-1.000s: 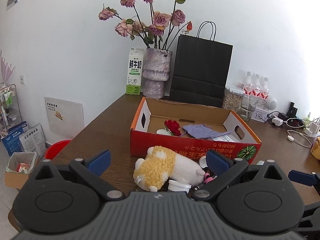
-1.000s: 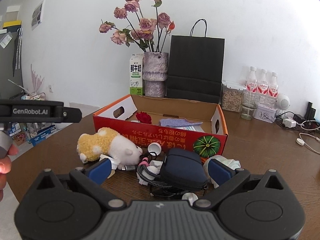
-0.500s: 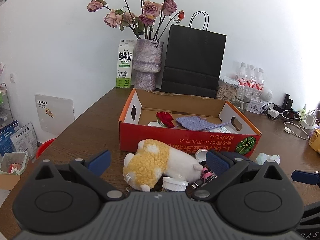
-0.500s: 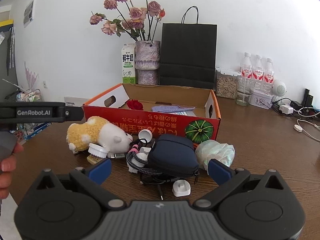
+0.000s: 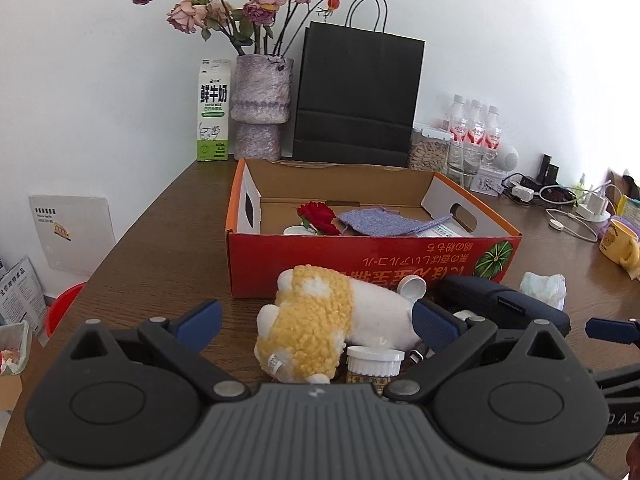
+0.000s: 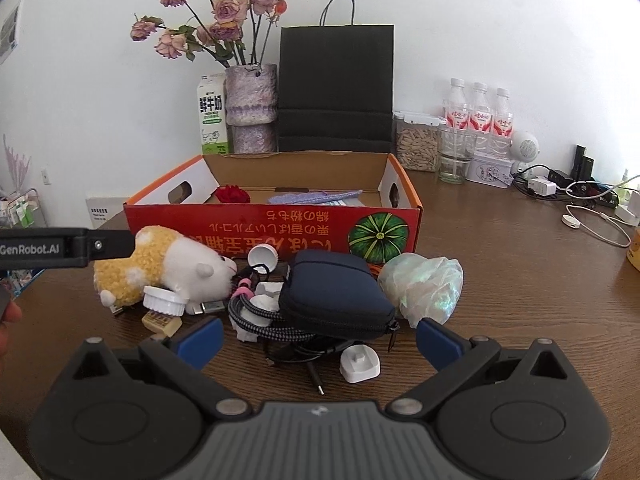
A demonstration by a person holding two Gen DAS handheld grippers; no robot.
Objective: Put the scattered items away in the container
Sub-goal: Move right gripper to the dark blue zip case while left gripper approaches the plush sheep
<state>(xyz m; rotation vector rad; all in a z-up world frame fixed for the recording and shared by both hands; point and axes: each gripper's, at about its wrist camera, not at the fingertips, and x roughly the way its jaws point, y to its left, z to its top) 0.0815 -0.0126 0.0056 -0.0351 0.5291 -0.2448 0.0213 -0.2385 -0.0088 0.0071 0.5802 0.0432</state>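
Both grippers, left (image 5: 316, 320) and right (image 6: 318, 334), hover with jaws apart, holding nothing, in front of the box (image 6: 276, 228). The plush (image 5: 320, 320), pouch (image 6: 336, 292) and clutter lie against the box's front wall. Step looks like picking approach; next, the left jaws should straddle the plush and close.

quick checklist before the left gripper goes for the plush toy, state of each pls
1. Left gripper open wide enough: ok, its jaws are spread and empty.
2. Plush toy lined up: ok, it lies on the table between the left fingertips.
3. Toy free of clutter: not ok, a white-capped jar sits against it.
4. Right gripper out of the way: ok, open over the navy pouch, apart from the toy.
5. Room in the cardboard box: ok, only a red flower and a purple cloth show; bare floor remains.
6. Grip firmness on soft plush: cannot tell.
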